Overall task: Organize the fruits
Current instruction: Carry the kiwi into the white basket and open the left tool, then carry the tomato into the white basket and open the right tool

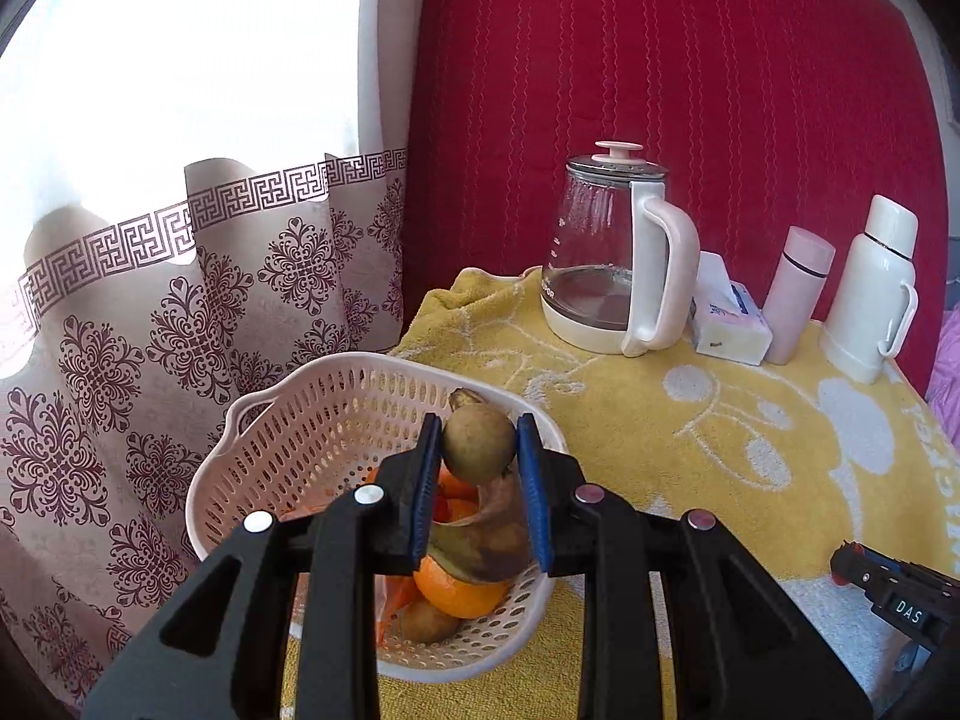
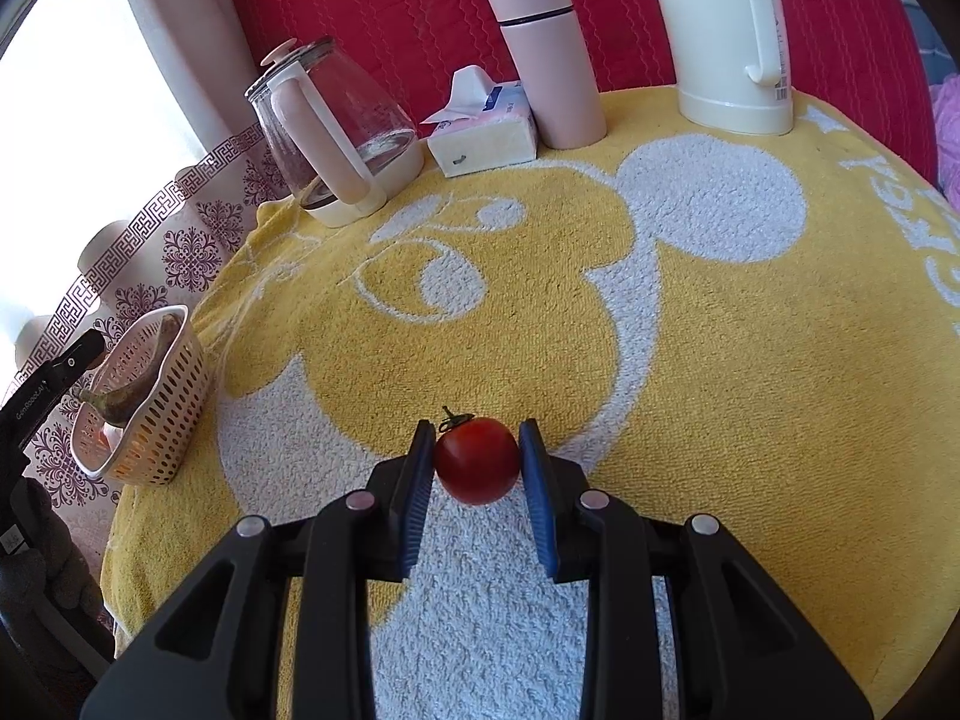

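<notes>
The left gripper (image 1: 480, 450) clamps a brownish-green kiwi (image 1: 479, 443) above the white perforated basket (image 1: 288, 420), which holds an orange (image 1: 459, 591) and a browned banana (image 1: 492, 534). The right gripper (image 2: 477, 459) pinches a red tomato (image 2: 477, 461) over the yellow towel (image 2: 660, 360).

Home living space: patterned curtain (image 1: 180, 312) at window, towel-covered table (image 2: 720, 360), glass kettle (image 1: 606, 258), tissue pack (image 2: 486, 126), thermos flasks (image 1: 870, 288).

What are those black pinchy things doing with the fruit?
A person is sorting fruit into a white basket on a yellow towel. The left gripper holds a brownish-green round fruit above the basket, which already has an orange and a dark, overripe banana inside. The right gripper is closed on a small red tomato over the towel, away from the basket.
</notes>
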A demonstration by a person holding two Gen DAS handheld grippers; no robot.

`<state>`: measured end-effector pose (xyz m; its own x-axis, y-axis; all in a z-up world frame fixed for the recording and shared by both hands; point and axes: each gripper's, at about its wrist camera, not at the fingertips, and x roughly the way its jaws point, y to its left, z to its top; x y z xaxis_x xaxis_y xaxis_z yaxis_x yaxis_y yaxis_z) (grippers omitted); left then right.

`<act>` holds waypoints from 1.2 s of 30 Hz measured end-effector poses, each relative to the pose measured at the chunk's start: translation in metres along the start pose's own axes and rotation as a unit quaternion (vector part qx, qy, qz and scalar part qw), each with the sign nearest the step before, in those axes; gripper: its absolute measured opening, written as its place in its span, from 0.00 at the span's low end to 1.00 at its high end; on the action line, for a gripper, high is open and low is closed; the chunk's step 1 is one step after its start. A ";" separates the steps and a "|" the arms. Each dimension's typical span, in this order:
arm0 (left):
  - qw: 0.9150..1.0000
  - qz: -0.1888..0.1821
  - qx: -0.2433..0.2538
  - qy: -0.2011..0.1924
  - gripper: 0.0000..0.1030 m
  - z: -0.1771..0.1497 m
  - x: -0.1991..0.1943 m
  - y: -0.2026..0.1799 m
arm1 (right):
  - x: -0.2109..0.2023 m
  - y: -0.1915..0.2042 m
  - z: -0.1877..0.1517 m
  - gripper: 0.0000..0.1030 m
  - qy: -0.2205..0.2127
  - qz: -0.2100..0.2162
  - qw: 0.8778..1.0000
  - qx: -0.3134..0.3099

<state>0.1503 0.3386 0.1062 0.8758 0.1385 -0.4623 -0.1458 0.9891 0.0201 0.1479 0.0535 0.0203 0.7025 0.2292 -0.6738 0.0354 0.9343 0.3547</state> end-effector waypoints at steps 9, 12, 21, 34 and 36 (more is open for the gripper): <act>0.999 0.001 -0.044 0.017 0.25 0.012 0.011 0.046 | -0.001 0.001 0.000 0.28 -0.001 -0.001 1.000 -0.005; 0.998 0.003 -0.062 0.025 0.25 0.014 0.015 0.059 | 0.000 0.002 0.000 0.28 -0.001 -0.001 1.000 -0.006; 0.994 0.010 -0.110 0.019 0.63 0.020 0.012 0.091 | 0.000 0.004 -0.002 0.28 -0.001 -0.002 1.000 -0.010; 0.991 0.022 -0.130 -0.005 0.89 0.025 0.001 0.108 | -0.007 0.052 0.010 0.28 0.001 0.032 0.998 -0.058; 0.991 0.023 -0.133 -0.008 0.89 0.026 -0.002 0.112 | -0.008 0.073 0.017 0.28 -0.001 0.046 0.996 -0.074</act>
<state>0.1446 0.4503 0.1326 0.8727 0.1853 -0.4518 -0.2996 0.9338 -0.1957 0.1566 0.1149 0.0629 0.6995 0.3147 -0.6416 -0.1341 0.9397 0.3147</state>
